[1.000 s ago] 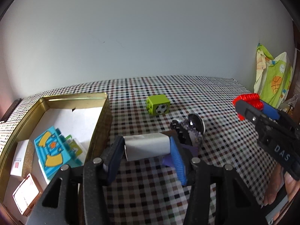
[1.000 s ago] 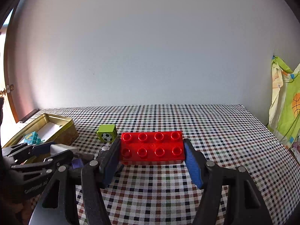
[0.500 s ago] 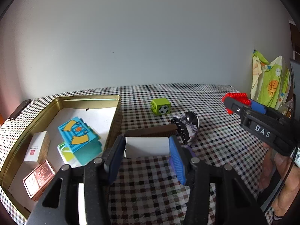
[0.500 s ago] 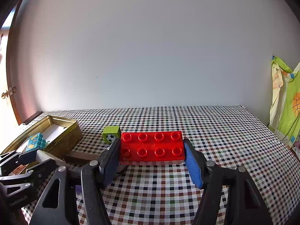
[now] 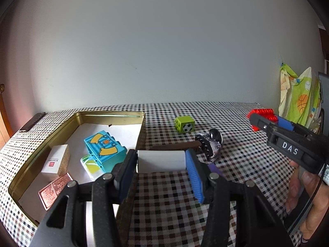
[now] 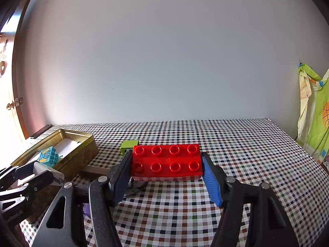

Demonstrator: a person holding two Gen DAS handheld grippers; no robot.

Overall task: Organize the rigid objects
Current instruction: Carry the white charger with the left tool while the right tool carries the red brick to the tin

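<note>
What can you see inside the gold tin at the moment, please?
Inside the tin: a blue brick over a green piece, a white box and a copper bar. The left gripper hides its near corner.

Soft, even daylight fills both views; the wall point(image 5: 164, 51) grades from pale grey to a warm pink tint at the left. In the right wrist view, strong overexposed glare burns out the doorway point(image 6: 6, 107) at far left. Fisheye distortion bows the counter point(image 6: 246, 154) edges, and dark vignetting rings every corner. Focus is sharp centrally, with faint shadows under objects.
</note>
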